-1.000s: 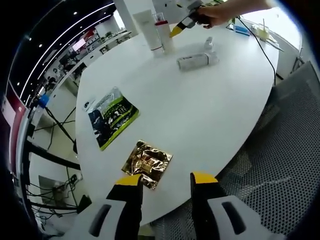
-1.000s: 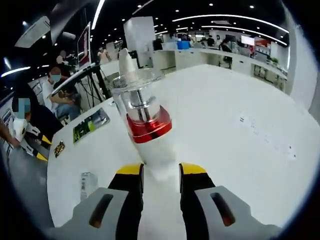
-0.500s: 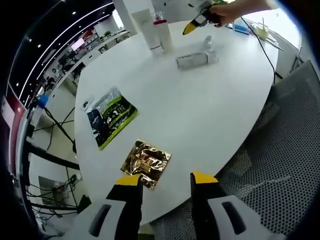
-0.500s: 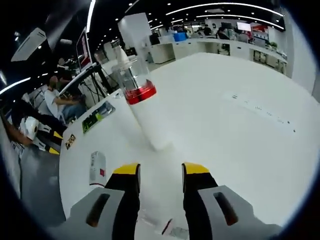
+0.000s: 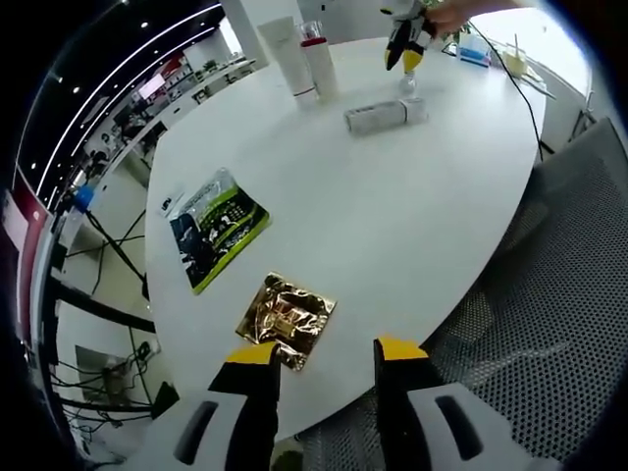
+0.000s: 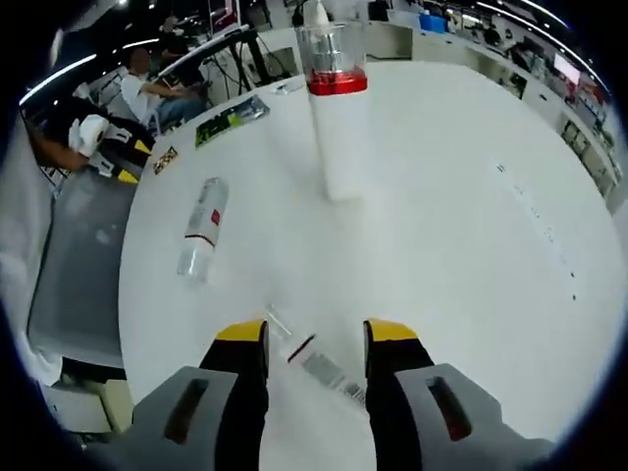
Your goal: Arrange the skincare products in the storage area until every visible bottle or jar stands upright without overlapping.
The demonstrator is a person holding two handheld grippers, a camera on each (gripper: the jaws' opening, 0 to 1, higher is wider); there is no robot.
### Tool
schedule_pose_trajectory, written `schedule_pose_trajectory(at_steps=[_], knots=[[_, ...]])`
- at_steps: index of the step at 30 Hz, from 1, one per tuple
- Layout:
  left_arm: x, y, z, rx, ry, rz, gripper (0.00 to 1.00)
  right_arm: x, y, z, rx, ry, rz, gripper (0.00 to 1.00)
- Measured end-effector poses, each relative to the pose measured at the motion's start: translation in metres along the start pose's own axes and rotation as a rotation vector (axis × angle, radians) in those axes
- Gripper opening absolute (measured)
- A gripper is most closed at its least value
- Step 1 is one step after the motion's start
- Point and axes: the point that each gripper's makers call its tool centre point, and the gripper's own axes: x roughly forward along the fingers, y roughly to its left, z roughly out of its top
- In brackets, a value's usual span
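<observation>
While the red-collared white pump bottle (image 6: 334, 118) stands upright mid-table, the right gripper (image 6: 314, 339), jaws apart, hovers over a small clear tube (image 6: 319, 365) lying flat; a white bottle (image 6: 199, 238) lies near the table edge.

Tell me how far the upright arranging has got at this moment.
Done: the red-collared bottle and the white tube beside it stand upright. In hand: nothing; the right tongs are open above a small clear bottle lying flat. The left tongs are open at the table edge. Left: that small bottle and the white bottle lying on its side.
</observation>
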Motion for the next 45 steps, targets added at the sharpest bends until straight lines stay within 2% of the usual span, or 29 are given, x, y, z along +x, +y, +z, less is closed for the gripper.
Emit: schedule_pose_trajectory(at_steps=[3,5,9,12,15,16,20,24,27,28,31,33,37,39,42,45], knots=[[0.0,-0.001,0.0,0.001,0.003,-0.004,0.39,0.003,0.002,-0.007,-0.037,0.043,-0.001,0.33],[0.0,-0.002,-0.001,0.005,0.007,-0.008,0.39,0.005,0.002,-0.016,-0.082,0.096,-0.003,0.34],[0.001,-0.003,0.0,0.009,0.006,-0.013,0.39,0.011,0.001,-0.038,-0.228,0.236,-0.035,0.32],[0.001,-0.004,-0.001,0.011,0.01,-0.016,0.39,0.013,-0.004,-0.04,-0.378,0.289,-0.084,0.22],[0.001,-0.005,0.0,0.015,0.008,-0.021,0.39,0.016,0.0,-0.045,-0.393,0.328,-0.085,0.21],[0.001,-0.005,0.0,0.017,0.009,-0.024,0.39,0.018,-0.005,-0.043,-0.381,0.311,-0.083,0.21],[0.001,-0.009,0.002,0.028,0.001,-0.036,0.4,0.016,-0.006,-0.043,-0.322,0.318,-0.09,0.2],[0.001,-0.01,0.003,0.031,-0.006,-0.045,0.4,0.012,-0.006,-0.041,-0.248,0.29,-0.163,0.19],[0.0,-0.014,0.008,0.037,-0.022,-0.064,0.41,0.009,0.007,-0.03,-0.176,0.193,-0.186,0.19],[-0.002,-0.015,0.009,0.038,-0.029,-0.07,0.41,0.005,0.02,-0.024,-0.141,0.16,-0.173,0.19],[-0.005,-0.018,0.016,0.031,-0.064,-0.091,0.42,-0.004,0.043,-0.011,-0.082,0.084,-0.182,0.19],[-0.006,-0.022,0.019,0.015,-0.084,-0.112,0.43,-0.01,0.058,-0.001,-0.072,0.027,-0.183,0.19],[-0.008,-0.026,0.024,0.025,-0.107,-0.132,0.43,-0.017,0.086,0.015,0.079,-0.092,-0.175,0.19],[-0.008,-0.029,0.025,0.028,-0.113,-0.144,0.43,-0.021,0.094,0.021,0.116,-0.137,-0.183,0.19],[-0.009,-0.031,0.026,0.043,-0.121,-0.155,0.43,-0.029,0.119,0.039,0.242,-0.27,-0.161,0.19],[-0.01,-0.034,0.028,0.053,-0.128,-0.168,0.43,-0.034,0.142,0.051,0.29,-0.348,-0.145,0.19]])
